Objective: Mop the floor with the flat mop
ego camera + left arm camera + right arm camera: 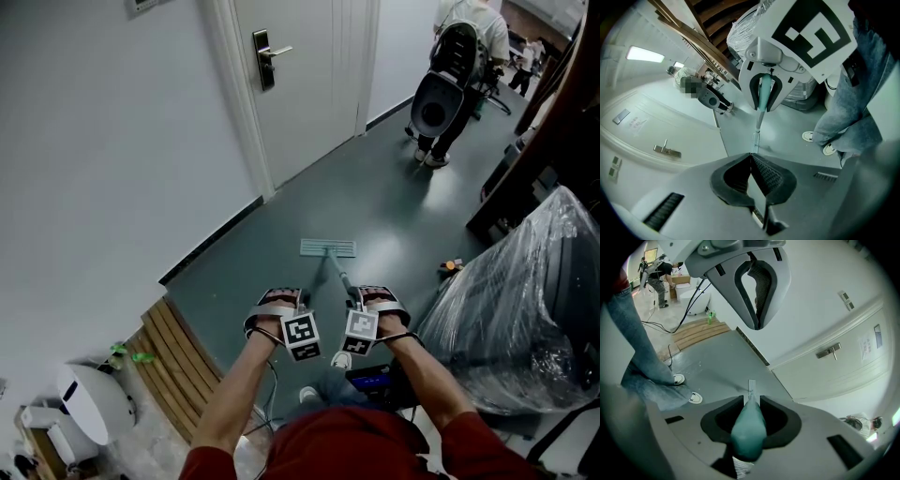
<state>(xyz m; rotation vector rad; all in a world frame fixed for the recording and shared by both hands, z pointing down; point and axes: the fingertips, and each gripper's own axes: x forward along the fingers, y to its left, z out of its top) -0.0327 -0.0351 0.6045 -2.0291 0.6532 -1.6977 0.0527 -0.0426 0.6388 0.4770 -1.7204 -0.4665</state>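
As far as the head view goes, the pale flat mop (pixel 328 248) with teal pole (pixel 339 275) sits on the grey floor (pixel 403 206), beyond left gripper (pixel 280 298) and right gripper (pixel 377 294). Left gripper view: pinched closed, empty. Right gripper view: clamped on that pole.

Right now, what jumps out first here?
The flat mop lies on the grey floor ahead, its teal handle clamped in the right gripper; the left gripper is shut beside it. A person stands farther off, top right, and a plastic-wrapped bulk sits at right.
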